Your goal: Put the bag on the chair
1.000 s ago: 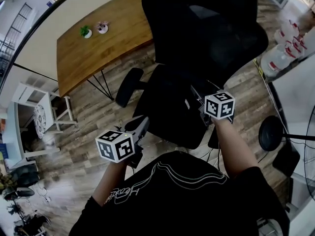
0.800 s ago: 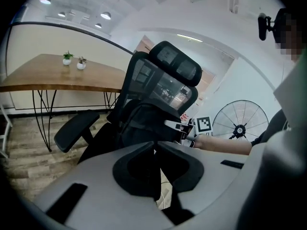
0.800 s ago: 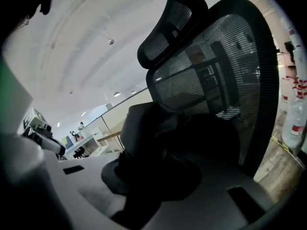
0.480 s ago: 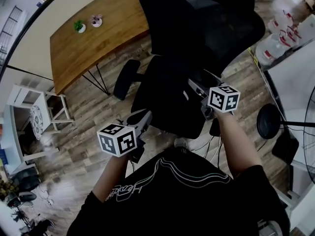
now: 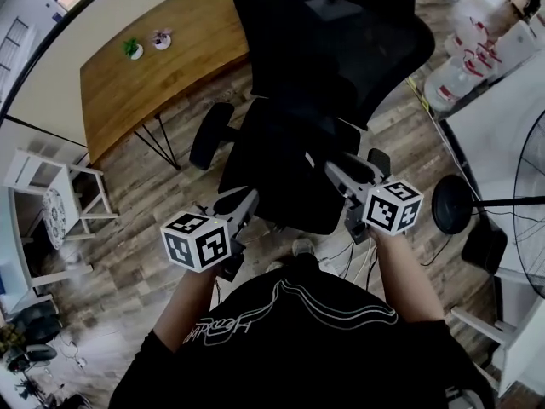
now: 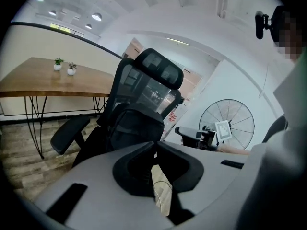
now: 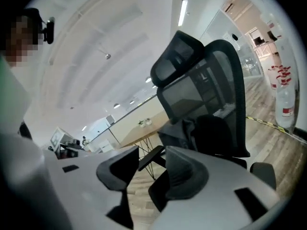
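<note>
The bag sits on the chair. The left hand-held gripper is pressed together, empty. The right hand-held gripper stands spread, its jaws closing on nothing.

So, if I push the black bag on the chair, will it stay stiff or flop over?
The bag looks like soft fabric, so it probably gives. It stands against the chair backrest, so it likely slumps rather than rolls.
</note>
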Demonstrator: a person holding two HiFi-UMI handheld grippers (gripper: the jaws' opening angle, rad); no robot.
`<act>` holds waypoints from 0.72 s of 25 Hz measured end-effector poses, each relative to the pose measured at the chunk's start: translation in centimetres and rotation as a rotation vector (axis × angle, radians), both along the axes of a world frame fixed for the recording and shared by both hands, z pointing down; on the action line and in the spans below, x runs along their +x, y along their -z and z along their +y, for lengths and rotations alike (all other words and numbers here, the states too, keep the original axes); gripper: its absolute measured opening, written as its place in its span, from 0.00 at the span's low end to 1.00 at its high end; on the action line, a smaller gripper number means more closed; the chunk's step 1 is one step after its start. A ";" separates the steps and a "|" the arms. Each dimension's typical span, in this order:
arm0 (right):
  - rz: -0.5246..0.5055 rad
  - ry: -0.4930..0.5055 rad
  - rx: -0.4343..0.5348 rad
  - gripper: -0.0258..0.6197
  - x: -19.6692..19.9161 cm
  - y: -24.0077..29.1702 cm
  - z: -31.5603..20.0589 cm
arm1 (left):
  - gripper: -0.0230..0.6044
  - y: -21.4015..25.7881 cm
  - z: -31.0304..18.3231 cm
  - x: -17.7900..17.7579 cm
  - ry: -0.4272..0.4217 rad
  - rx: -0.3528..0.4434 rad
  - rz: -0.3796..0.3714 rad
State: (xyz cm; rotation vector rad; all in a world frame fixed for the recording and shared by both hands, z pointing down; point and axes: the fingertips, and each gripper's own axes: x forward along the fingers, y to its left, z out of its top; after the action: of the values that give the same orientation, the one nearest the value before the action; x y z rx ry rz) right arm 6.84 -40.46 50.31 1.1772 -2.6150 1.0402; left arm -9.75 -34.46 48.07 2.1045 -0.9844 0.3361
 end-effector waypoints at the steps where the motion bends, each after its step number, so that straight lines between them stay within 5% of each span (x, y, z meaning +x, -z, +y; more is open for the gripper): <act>1: -0.015 0.015 0.006 0.27 -0.4 1.1 1.1 | 0.10 0.6 0.3 0.2 -0.006 0.015 0.009; 4: -0.051 0.043 0.010 0.05 -1.8 3.7 3.9 | 0.10 2.9 1.5 0.7 -0.029 0.059 0.031; 11: -0.093 0.177 0.130 0.03 -4.9 10.3 9.5 | 0.10 9.0 4.7 1.6 -0.112 0.214 0.082; 18: -0.074 0.107 0.162 0.03 -4.7 13.6 10.9 | 0.10 12.7 6.5 0.6 -0.105 0.312 0.122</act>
State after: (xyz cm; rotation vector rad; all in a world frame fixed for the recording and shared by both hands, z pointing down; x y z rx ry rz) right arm 2.10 -29.52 36.66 1.0323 -2.8311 0.8834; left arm -9.18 -27.93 35.39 2.4330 -0.9026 0.1079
